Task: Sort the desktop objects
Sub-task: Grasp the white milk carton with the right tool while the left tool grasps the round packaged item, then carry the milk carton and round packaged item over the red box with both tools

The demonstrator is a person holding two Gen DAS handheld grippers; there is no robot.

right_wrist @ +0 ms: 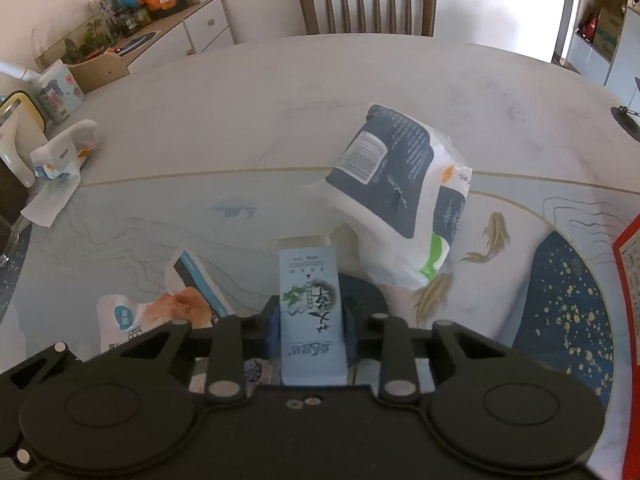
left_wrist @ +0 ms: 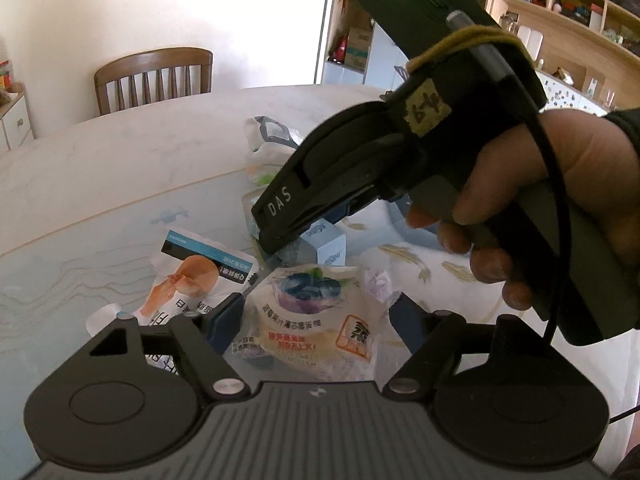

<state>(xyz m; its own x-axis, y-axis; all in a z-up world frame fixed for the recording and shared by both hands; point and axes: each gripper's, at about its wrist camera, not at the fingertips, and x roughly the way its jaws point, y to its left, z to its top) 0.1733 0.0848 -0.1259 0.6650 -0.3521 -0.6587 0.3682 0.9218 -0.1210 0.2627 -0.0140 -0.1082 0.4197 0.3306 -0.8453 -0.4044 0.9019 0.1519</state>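
We pinch the stiff, light blue carton [right_wrist: 310, 316] midway in the right gripper [right_wrist: 310, 330]; left gripper [left_wrist: 316, 312] part-open astride the soft, crinkly blueberry pouch [left_wrist: 308, 312], probably not yet gripping.

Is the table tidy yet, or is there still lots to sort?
Nothing looks sorted yet. The right gripper is shut on the tall light-blue carton. The left gripper is open around the clear blueberry snack packet, not squeezing it. Still loose on the table: the white-and-orange pouch and the white-and-navy plastic bag.
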